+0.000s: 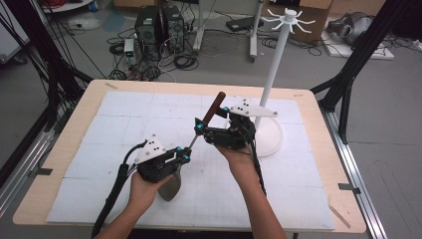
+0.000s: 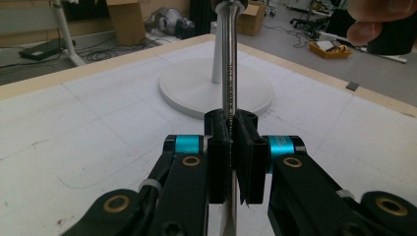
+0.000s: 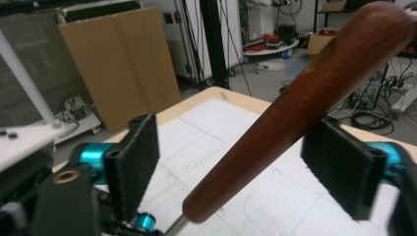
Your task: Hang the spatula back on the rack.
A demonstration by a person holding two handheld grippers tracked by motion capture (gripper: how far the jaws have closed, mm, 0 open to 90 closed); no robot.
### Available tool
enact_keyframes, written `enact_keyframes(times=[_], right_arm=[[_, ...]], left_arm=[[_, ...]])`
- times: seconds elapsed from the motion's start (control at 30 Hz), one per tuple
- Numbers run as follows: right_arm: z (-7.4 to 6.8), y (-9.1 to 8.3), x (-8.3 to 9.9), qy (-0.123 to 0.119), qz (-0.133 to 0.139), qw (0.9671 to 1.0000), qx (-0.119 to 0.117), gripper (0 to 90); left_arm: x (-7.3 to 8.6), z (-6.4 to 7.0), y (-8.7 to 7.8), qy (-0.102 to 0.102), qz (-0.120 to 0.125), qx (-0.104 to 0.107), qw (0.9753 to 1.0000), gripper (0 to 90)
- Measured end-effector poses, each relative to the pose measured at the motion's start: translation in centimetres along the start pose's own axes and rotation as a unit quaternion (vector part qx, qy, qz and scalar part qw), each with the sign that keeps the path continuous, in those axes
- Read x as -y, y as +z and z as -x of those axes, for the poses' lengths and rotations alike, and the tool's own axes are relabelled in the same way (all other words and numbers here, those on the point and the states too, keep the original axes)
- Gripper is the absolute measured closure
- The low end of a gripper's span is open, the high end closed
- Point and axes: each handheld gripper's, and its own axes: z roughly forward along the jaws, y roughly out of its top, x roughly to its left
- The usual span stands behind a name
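Stand [image 1: 268, 134] behind spatula [image 1: 199, 134] — probably touching table [image 1: 59, 149]

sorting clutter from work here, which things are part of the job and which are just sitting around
In the job: spatula, clamped at its metal shaft by the left gripper; right gripper, open around the wooden handle.
Lying about: white hook stand, computer towers, floor cables.

We are seeing a spatula [image 1: 199, 130] with a smooth, glossy wood handle [image 3: 300, 108] and shiny metal shaft [image 2: 229, 64].

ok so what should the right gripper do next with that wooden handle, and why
Probably close the right gripper on the brown wooden handle: its jaws stand open on either side of the handle, not touching it, while the left gripper is clamped on the utensil's thin metal shaft.
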Motion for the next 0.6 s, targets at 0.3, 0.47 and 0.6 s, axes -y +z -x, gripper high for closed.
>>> enact_keyframes(times=[0.3, 0.47, 0.6], right_arm=[[-0.5, -0.2, -0.8, 0.023, 0.020, 0.9995, -0.008, 46.4], [-0.7, -0.3, -1.0, 0.039, 0.030, 0.9986, -0.020, 60.6], [-0.7, -0.5, -1.3, 0.055, 0.041, 0.9971, -0.032, 66.9]], left_arm=[[-0.3, 0.5, -0.2, 0.008, 0.010, -0.009, 0.9999, 84.0], [-0.6, 0.9, -0.4, 0.019, 0.017, -0.016, 0.9995, 84.0], [-0.8, 1.1, -0.7, 0.026, 0.022, -0.019, 0.9992, 84.0]])
